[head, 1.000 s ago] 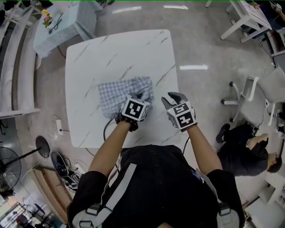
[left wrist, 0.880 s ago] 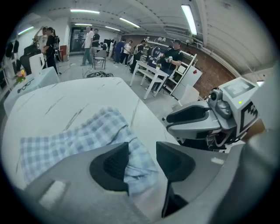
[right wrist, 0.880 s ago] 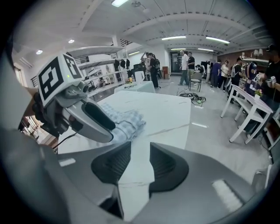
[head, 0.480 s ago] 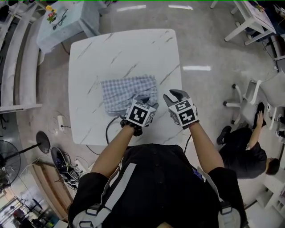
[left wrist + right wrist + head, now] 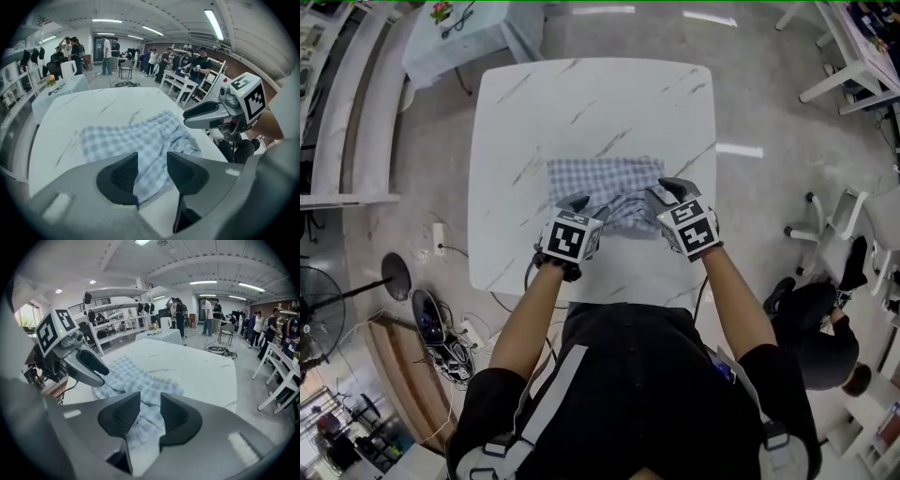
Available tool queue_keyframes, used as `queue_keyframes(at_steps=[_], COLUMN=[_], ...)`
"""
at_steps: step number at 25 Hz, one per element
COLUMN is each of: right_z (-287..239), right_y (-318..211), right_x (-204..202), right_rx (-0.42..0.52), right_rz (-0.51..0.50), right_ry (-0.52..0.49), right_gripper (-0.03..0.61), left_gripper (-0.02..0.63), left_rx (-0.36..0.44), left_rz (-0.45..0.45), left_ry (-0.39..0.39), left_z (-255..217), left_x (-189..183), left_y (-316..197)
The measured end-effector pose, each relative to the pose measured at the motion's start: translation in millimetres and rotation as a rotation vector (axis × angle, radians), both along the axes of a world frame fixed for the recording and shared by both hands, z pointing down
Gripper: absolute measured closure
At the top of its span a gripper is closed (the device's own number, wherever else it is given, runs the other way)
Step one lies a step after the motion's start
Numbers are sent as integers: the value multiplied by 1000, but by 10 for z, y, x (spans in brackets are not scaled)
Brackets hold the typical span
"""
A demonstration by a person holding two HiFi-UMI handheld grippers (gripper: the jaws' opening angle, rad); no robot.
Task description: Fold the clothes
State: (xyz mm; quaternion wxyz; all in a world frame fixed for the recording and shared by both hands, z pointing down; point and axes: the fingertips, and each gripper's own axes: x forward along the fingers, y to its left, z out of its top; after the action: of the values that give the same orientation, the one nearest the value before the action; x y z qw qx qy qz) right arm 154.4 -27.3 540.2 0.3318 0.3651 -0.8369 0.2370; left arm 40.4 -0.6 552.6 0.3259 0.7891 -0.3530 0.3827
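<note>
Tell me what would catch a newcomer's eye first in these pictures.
A blue checked cloth lies rumpled in the middle of a white marble-look table. The left gripper and right gripper are at its near edge, jaws apart. Behind the table, people stand about in a busy workshop.

checked garment point(image 5: 605, 178): soft woven cloth, matt
table top point(image 5: 581, 103): smooth, marble-look, slight sheen
left gripper point(image 5: 152, 161): grey matt plastic shell; dark textured pads point(image 5: 119, 176)
right gripper point(image 5: 150, 401): grey matt plastic too
floor point(image 5: 750, 94): polished, glossy, reflecting lights
</note>
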Motion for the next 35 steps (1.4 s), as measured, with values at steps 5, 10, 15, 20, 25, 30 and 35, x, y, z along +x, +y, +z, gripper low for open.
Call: queue_keyframes(at_steps=[5, 10, 15, 20, 25, 30, 35], right_z=[355, 664, 718, 520, 279, 357, 493], right_y=[91, 314, 245, 244, 324, 533, 643], right_x=[-110, 30, 81, 24, -155, -305, -278], right_rx=[-63, -124, -157, -111, -52, -72, -103], right_rz=[-57, -173, -197, -156, -120, -128, -84], right_ry=[86, 164, 153, 150, 83, 78, 95], right_gripper=[431, 368, 347, 347, 359, 369, 388], left_gripper=[413, 453, 451, 437, 438, 439, 439], left_rx=[-10, -49, -45, -16, -17, -17, 3], left_rz=[-3, 33, 93, 136, 156, 177, 186], left_ry=[-77, -56, -48, -37, -40, -59, -115], left_z=[307, 462, 485, 384, 334, 368, 454], left_x=[-561, -652, -623, -609, -672, -663, -700], left_y=[-86, -138, -164, -52, 76, 137, 181])
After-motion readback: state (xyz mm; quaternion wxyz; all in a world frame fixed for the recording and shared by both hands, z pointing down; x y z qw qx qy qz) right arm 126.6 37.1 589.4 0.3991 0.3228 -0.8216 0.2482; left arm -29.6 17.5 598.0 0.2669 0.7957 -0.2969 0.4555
